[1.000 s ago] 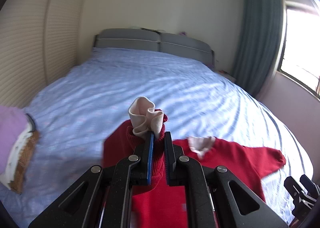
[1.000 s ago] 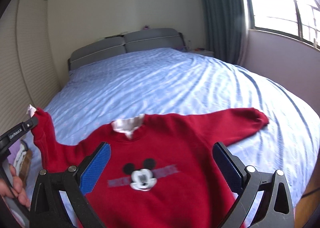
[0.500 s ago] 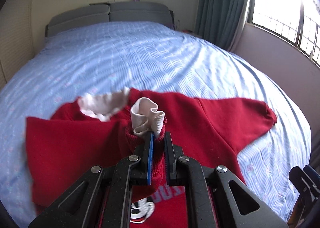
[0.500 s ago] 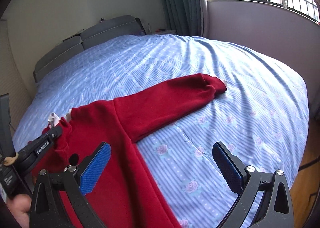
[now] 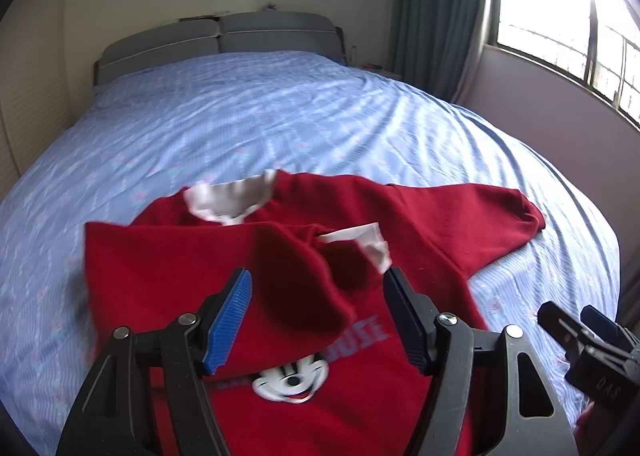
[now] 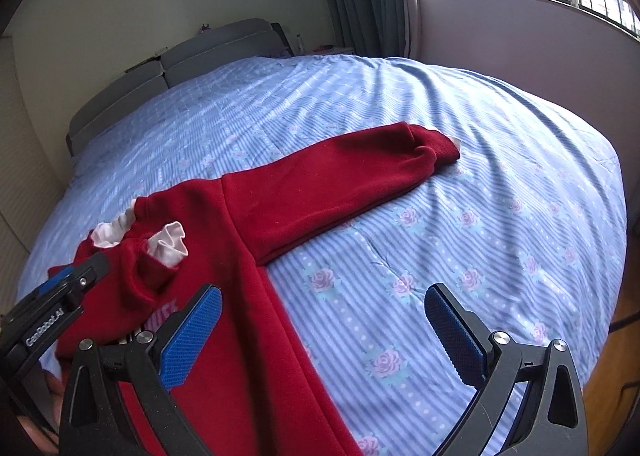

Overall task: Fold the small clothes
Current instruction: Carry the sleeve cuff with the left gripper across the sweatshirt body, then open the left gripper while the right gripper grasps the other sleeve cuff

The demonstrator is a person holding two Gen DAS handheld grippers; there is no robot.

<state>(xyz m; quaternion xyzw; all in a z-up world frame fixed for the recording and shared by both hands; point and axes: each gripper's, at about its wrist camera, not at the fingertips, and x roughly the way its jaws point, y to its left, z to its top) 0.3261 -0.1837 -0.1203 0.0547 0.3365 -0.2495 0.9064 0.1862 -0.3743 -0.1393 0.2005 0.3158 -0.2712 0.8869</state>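
Closest to us, our left claw [image 5: 316,316] has its two blue pads wide apart, and it holds nothing. It hangs just over the front of the red sweater [image 5: 420,240]. Right between the pads we see the folded sleeve [image 5: 304,268], which lies across the chest of the sweater. Its white cuff [image 5: 370,242] sticks out at the end, near the right pad. Under the claw we see a mouse face [image 5: 290,378] printed on the sweater, with some gray letters above it. Our right claw [image 6: 320,332] is also wide apart and holds nothing. Its left pad is over the edge of the sweater, and its right pad is over the blue bed sheet [image 6: 500,224] with little roses on it. A bit farther away is the white collar [image 5: 230,200] at the neck. The other sleeve [image 6: 340,180] is stretched out flat to the side on the bed, away from the body of the sweater. Far at the back we see the gray headboard [image 5: 216,38], the green curtain [image 5: 440,16] and a bright window [image 5: 568,12].
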